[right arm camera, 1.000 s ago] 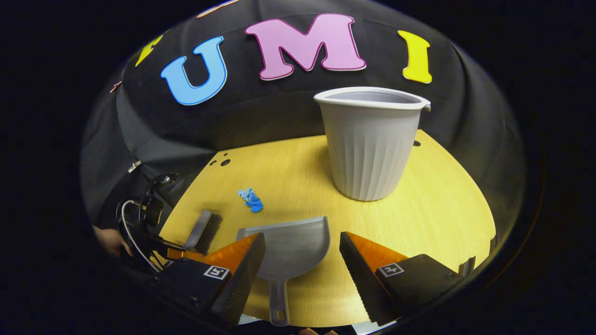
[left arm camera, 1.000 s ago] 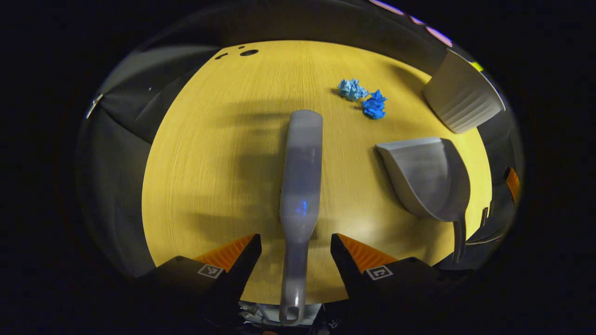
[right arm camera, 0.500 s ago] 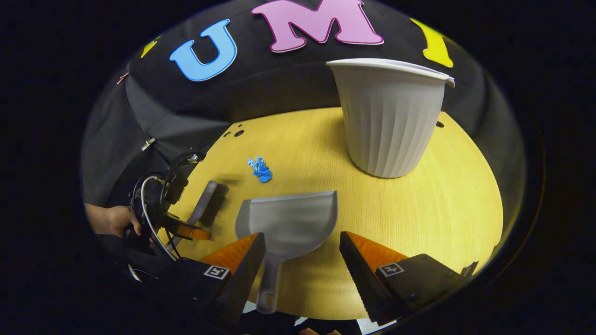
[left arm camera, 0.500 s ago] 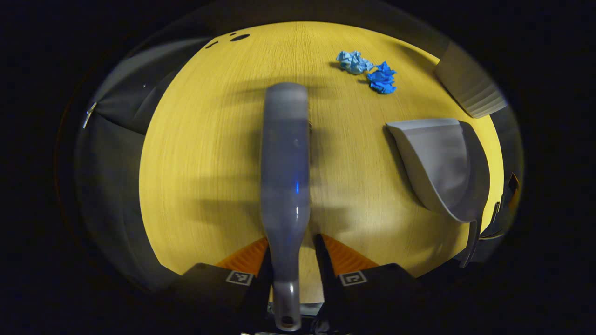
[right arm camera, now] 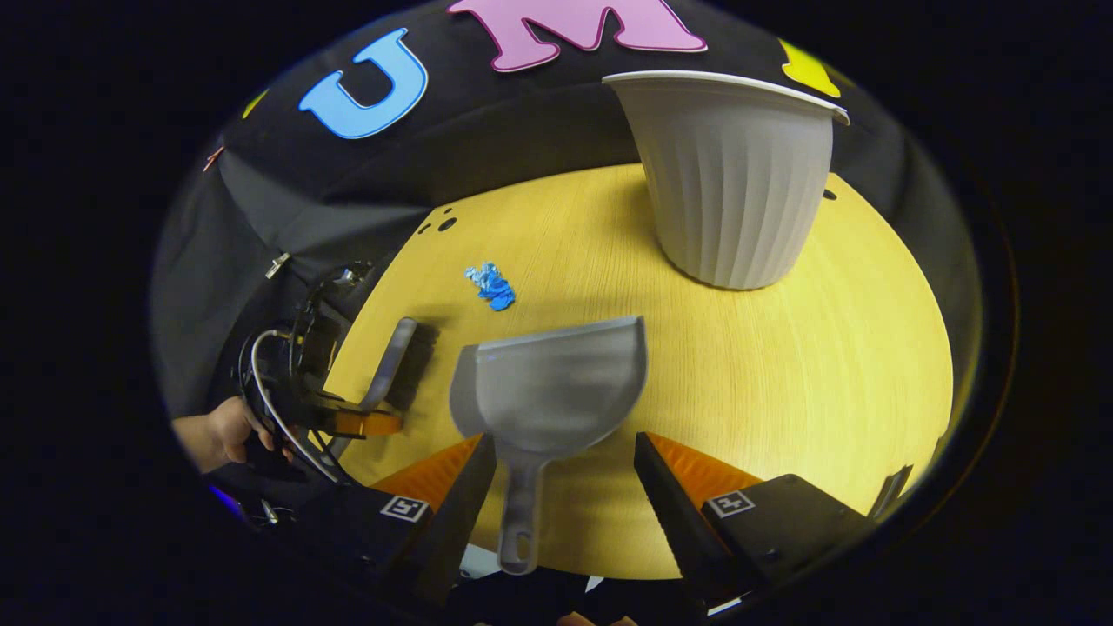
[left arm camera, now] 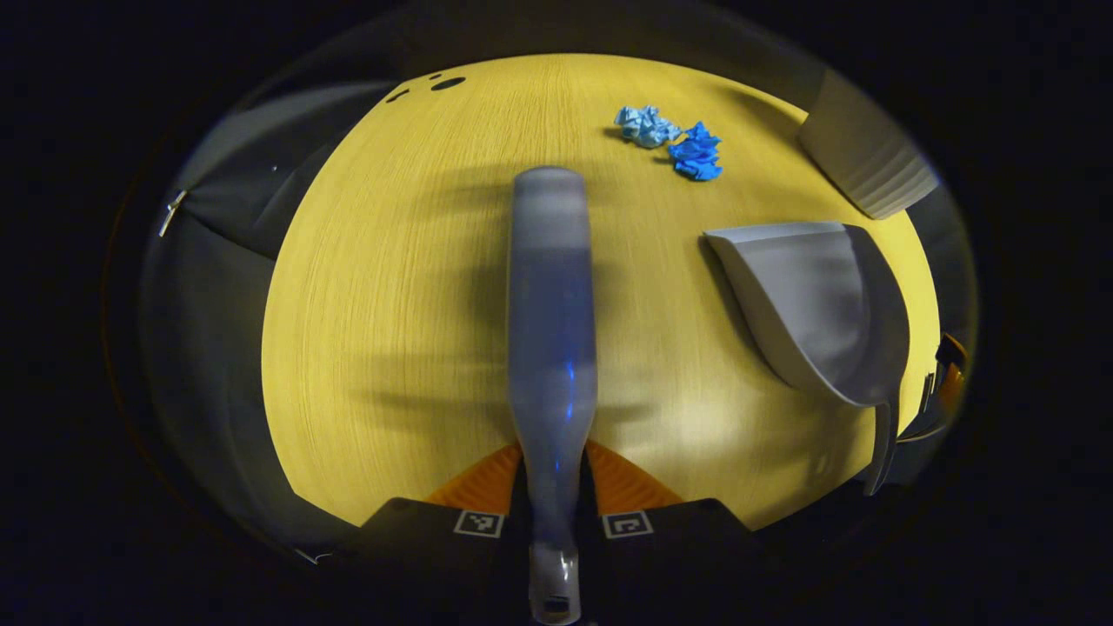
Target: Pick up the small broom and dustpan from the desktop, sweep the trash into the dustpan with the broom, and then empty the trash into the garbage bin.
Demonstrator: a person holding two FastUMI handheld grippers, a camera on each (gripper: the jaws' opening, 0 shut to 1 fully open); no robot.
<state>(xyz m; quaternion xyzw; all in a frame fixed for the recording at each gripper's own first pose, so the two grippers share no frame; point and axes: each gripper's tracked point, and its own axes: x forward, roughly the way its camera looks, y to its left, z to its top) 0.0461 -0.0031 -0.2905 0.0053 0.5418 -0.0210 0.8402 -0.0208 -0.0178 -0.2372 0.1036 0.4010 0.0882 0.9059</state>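
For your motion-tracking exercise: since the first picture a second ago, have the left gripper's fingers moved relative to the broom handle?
Yes. The left gripper has closed inward: its fingers, earlier spread apart from the broom, now press both sides of the handle.

Right gripper (right arm camera: 563, 487), lower frame: two wedge-shaped fingers with ribbed inner pads, black blocky bases, each carrying a small square white-and-black tag. Left gripper (left arm camera: 554, 487), lower centre: same ribbed pads, black bases, two square tags. At lower left of the right gripper view, the other gripper's black body carried looped cables, with a hand (right arm camera: 217, 430) behind it.
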